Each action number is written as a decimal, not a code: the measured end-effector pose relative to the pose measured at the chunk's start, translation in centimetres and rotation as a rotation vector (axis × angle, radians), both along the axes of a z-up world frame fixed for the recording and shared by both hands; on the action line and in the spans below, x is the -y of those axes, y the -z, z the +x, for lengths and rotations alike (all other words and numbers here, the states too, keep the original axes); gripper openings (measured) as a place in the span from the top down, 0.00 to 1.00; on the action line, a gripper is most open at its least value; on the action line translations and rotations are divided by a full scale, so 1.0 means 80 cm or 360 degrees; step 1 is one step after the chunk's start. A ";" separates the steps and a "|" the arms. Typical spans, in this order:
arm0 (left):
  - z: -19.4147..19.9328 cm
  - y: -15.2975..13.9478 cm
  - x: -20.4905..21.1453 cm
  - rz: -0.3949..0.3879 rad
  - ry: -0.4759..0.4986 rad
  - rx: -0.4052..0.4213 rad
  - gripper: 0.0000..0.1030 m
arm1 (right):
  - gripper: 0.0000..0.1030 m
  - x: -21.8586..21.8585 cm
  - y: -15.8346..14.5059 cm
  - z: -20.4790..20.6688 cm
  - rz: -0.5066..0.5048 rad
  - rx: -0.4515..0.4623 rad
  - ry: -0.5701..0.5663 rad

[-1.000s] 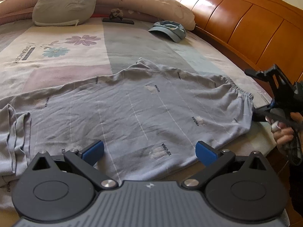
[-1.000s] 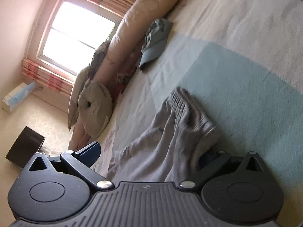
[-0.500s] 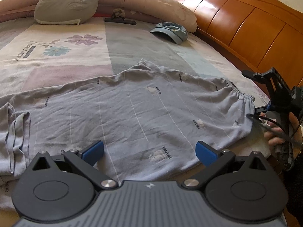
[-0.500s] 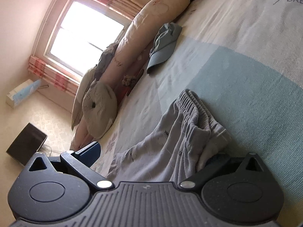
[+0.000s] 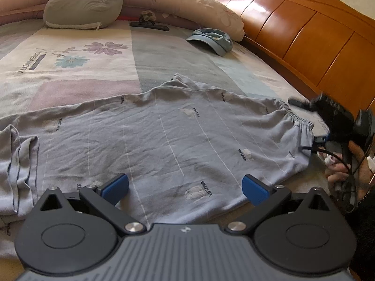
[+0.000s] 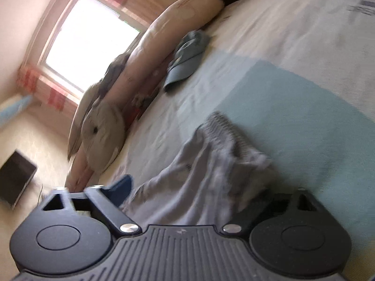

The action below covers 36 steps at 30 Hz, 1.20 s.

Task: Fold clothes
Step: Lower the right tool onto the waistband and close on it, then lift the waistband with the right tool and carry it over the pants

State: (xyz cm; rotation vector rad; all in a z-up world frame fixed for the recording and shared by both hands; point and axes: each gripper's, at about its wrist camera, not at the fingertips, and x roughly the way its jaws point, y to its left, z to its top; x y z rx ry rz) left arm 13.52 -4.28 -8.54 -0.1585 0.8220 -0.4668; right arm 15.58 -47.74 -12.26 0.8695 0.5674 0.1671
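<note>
Left tongs [image 5: 185, 187] hung over the near edge of the bed [image 5: 98, 53], blue pads spread wide, nothing between them. Directly ahead of and beneath those pads lay the grey-blue pyjama trousers [image 5: 164, 138], spread flat across the bed sheet, faint white stripes and small printed logos showing. The elastic waistband [image 5: 297, 117] sat gathered at the far right of the left tongs, just beside the right tongs [image 5: 321, 138], which showed there as a dark, motion-blurred shape held in a person's hand [image 5: 344, 168] with a cable trailing. A bunched leg end [image 5: 16, 159] lay crumpled to the left of the left tongs.

From the right wrist view, blurred by motion, the right tongs [image 6: 199, 187] stood wide apart. The left pad [image 6: 121, 185] was clear of the cloth; the right finger was hidden under the trousers [image 6: 206, 175], whose ribbed waistband [image 6: 225, 126] lay heaped just ahead. Whether the cloth was pinched could not be told; the fingers stood spread with cloth lying between them.

Farther ahead of the left tongs: a blue cap [image 5: 211, 41] on the sheet, a long pink bolster [image 5: 187, 7] behind it, a grey cushion [image 5: 86, 2] to the far left, and a dark flat object [image 5: 150, 24] beside the bolster. The wooden headboard [image 5: 304, 28] ran along the right. A bright window [image 6: 93, 37] with checked curtains showed ahead-left of the right tongs.
</note>
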 end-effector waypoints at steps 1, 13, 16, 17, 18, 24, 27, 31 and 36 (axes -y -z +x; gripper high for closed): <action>0.000 0.000 -0.001 -0.0008 -0.0003 -0.0002 0.01 | 0.44 0.002 0.002 -0.001 0.0003 -0.0006 0.0009; -0.002 -0.001 0.000 0.0011 -0.0009 -0.0004 0.01 | 0.95 0.029 0.027 -0.018 0.0045 -0.0079 0.0120; -0.003 -0.004 0.002 0.0038 -0.0019 -0.0011 0.01 | 0.96 0.032 0.030 -0.020 0.0032 -0.0097 0.0138; -0.003 -0.005 0.003 0.0049 -0.0018 -0.0014 0.01 | 0.96 0.031 0.028 -0.019 0.0010 -0.0105 0.0139; -0.003 -0.007 0.004 0.0064 -0.0010 -0.0014 0.01 | 0.96 0.030 0.027 -0.016 0.0001 -0.0111 0.0142; -0.001 -0.026 -0.001 0.0186 0.0064 0.0005 0.01 | 0.94 0.023 0.019 -0.010 -0.0059 -0.0145 0.0148; 0.000 -0.036 -0.009 0.0263 0.0097 0.0028 0.01 | 0.92 0.009 0.005 -0.006 -0.0202 -0.0161 0.0136; 0.001 -0.049 -0.019 0.0365 0.0142 0.0059 0.01 | 0.89 -0.018 -0.018 -0.001 -0.0465 -0.0169 0.0097; -0.002 -0.060 -0.036 0.0463 0.0193 0.0092 0.01 | 0.89 -0.041 -0.045 0.000 -0.0595 -0.0128 0.0048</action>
